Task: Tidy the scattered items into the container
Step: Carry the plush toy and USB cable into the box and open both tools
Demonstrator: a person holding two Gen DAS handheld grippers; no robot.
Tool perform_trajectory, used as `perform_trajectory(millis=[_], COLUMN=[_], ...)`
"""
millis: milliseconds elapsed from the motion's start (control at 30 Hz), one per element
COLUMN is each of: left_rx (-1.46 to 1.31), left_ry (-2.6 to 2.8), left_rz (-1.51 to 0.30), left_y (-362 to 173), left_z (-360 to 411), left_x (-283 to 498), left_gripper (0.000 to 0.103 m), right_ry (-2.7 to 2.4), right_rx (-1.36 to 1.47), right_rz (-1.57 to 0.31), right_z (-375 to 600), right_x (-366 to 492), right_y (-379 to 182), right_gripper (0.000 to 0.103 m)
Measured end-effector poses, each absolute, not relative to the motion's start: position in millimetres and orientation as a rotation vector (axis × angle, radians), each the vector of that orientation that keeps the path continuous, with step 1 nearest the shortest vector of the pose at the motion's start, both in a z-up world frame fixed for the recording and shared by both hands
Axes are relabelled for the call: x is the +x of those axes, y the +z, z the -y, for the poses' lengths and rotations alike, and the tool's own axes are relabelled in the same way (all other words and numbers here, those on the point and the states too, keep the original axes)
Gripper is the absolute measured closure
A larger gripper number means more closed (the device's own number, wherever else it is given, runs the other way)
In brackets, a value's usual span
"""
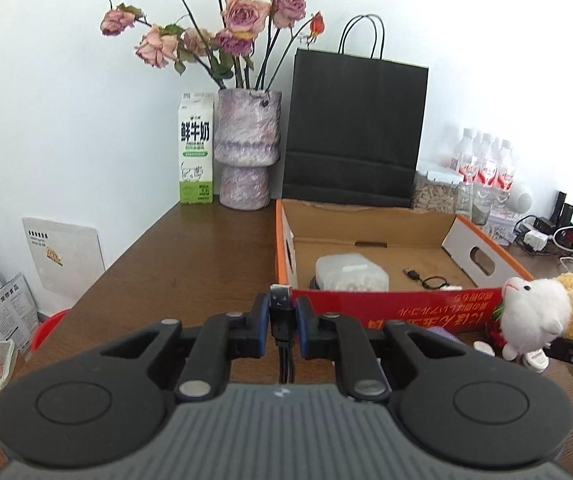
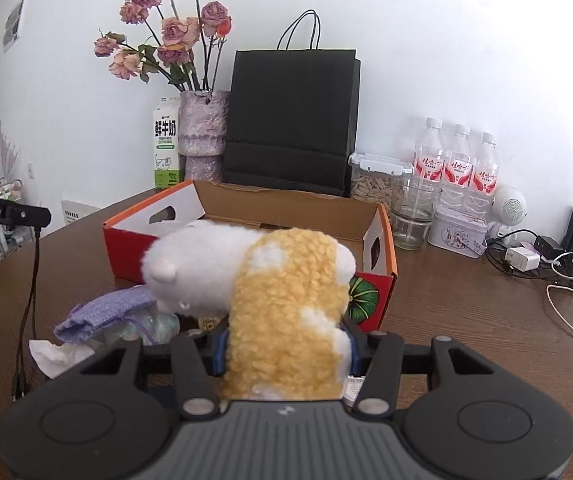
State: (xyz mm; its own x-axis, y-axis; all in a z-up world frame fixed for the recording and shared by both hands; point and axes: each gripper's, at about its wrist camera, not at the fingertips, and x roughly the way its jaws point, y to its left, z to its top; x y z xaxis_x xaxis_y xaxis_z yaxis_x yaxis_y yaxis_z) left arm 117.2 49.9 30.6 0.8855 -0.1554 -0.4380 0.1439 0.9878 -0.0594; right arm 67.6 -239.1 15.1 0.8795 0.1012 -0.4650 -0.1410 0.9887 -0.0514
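Black plastic is what your left gripper has hold of: its fingers are nearly closed on the plug of a USB cable, whose thin wires hang down between them toward the brown wooden worktop. No earlier view shows how that grip came about. Your right gripper has its fingers partly spread and pressed against both sides of a plush sheep, yellow curly fleece at the gripped end and a white head pointing away to the left; the toy is lifted clear of the worktop. Beyond both grippers sits the cardboard box, orange and red outside, open at the top, toward the back edge of the worktop in front of a black paper bag. Inside it lie a translucent white tub and a short black cable. Just in front of the box's near wall, in the right wrist view, a lilac knitted pouch and a crumpled white tissue lie together on the worktop, near the front edge.
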Motion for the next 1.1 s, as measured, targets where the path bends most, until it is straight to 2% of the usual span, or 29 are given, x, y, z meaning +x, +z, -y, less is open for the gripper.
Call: perform_trajectory(millis=[667,1100], left_rx=[-0.051,-0.101], left_ry=[-0.209,-0.33], left_rz=[-0.316,-0.144], left_y=[86.6,169.0], left_z=[-46.1,-8.1], left_x=[114.9,158.4], left_gripper=[0.095,0.095], right_ry=[0.146,0.12], right_rx=[-0.059,-0.062], right_rz=[-0.377,-0.262], right_z=[240.3,252.6], right_x=[77.2,117.8], right_y=[48.8,94.9], right_gripper=[0.053,0.053])
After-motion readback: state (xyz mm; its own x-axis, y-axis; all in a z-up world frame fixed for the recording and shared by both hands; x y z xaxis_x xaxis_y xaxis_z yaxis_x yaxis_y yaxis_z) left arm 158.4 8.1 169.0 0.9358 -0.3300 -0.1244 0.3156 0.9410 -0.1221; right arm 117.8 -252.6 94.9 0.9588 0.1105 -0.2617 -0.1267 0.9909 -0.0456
